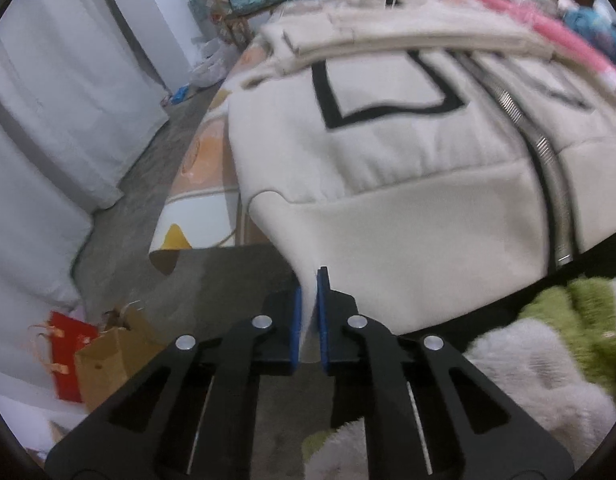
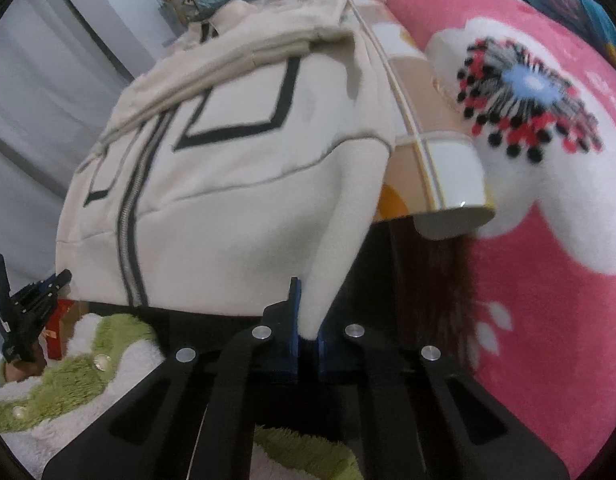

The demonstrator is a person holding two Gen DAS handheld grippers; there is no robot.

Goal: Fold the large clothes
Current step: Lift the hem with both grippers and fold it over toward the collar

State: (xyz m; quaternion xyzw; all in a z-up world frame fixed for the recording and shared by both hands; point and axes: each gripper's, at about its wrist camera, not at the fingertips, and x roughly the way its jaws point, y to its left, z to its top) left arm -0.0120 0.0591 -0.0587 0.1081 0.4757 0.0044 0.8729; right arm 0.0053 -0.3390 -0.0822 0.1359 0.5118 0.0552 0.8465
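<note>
The cream jacket [image 1: 408, 208] is soft, matt fleece with a shiny metal zip [image 1: 548, 168] down its front, and the left gripper [image 1: 309, 320] is matt black plastic with blue pads. At the right of the right wrist view, the pink blanket [image 2: 548, 320] looks plush and fuzzy, while the green-and-white cloth [image 2: 87, 368] at lower left is shaggy

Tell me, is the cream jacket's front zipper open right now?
No, the zipper runs closed down the front of the cream jacket, with both front panels meeting along it.
</note>
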